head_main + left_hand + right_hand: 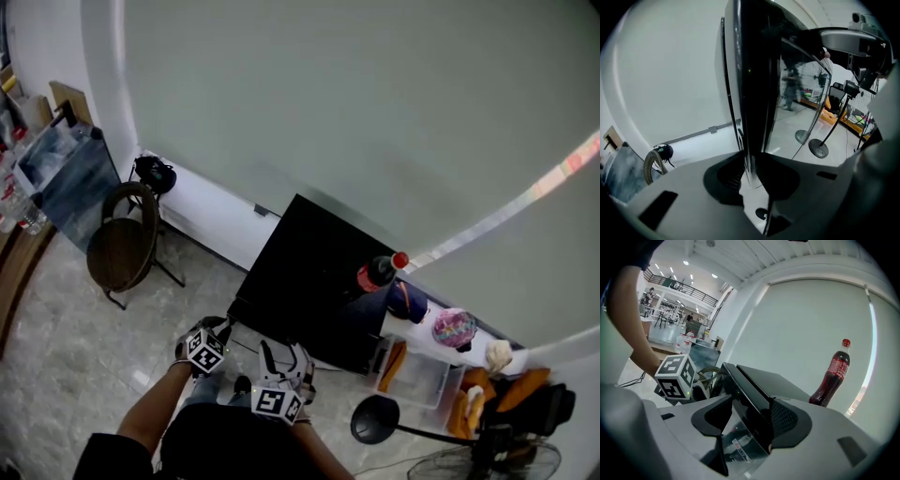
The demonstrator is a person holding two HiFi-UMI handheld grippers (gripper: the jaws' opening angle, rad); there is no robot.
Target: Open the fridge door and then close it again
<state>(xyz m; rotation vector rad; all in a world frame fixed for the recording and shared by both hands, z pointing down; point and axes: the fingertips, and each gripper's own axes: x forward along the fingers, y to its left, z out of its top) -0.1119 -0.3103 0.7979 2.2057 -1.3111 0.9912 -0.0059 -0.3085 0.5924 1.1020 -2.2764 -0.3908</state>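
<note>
A low black fridge (314, 281) stands against the pale wall, with a cola bottle (377, 274) on its top. Both grippers are at its glossy door. In the left gripper view the door (754, 93) runs upright, edge on, between the jaws, and my left gripper (750, 173) is shut on that thin edge. The right gripper view shows the door's upper corner (745, 394) lying between the pads, with my right gripper (750, 416) closed on it. From the head view, the left gripper (223, 326) and the right gripper (284, 354) sit side by side at the fridge's near left corner.
A round wooden chair (122, 248) stands to the left by a grey panel. Right of the fridge is a low white shelf (422, 375) with coloured items. A black stand base (375, 419) and a floor fan (511, 459) are near my right side.
</note>
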